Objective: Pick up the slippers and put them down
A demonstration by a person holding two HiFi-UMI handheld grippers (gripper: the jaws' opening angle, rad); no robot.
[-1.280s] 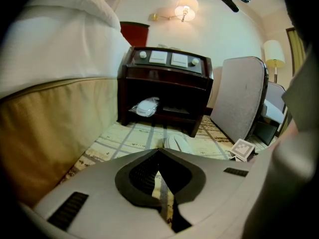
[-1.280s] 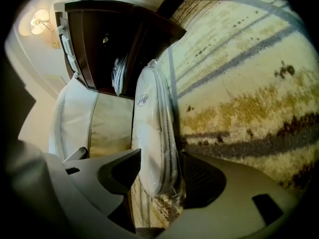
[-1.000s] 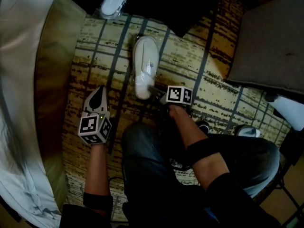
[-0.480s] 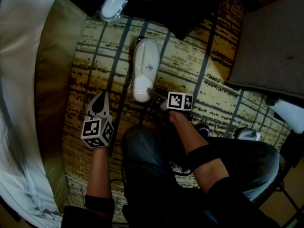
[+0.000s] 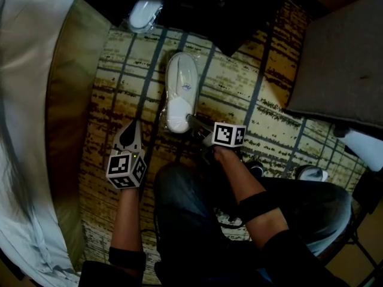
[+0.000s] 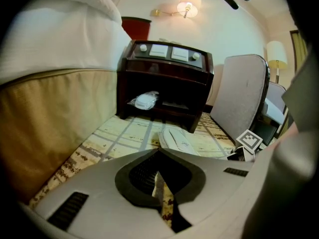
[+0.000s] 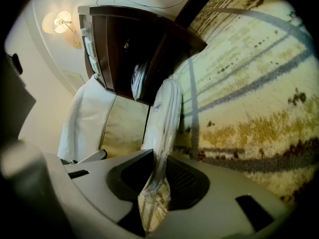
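One wrapped slipper [image 5: 181, 91] has rolled flat, second slipper [image 5: 145, 14] lies shelved

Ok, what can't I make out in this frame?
Contents of the slipper pack: one slipper or a pair, unclear; head view shows only the top, right gripper view sees it edge-on.
Its printed logo: too small in every view.
The second pack in the nightstand: shadowed, partly under the cabinet top in the head view.

Hotel bedroom. Dark wood nightstand [image 6: 164, 78]; white-duvet bed [image 6: 60, 39] left of it; wall lamp [image 6: 187, 6] above; padded chair [image 6: 241, 93] right; patterned carpet [image 5: 239, 82] in front; plastic-wrapped slipper [image 6: 146, 101] on its shelf.
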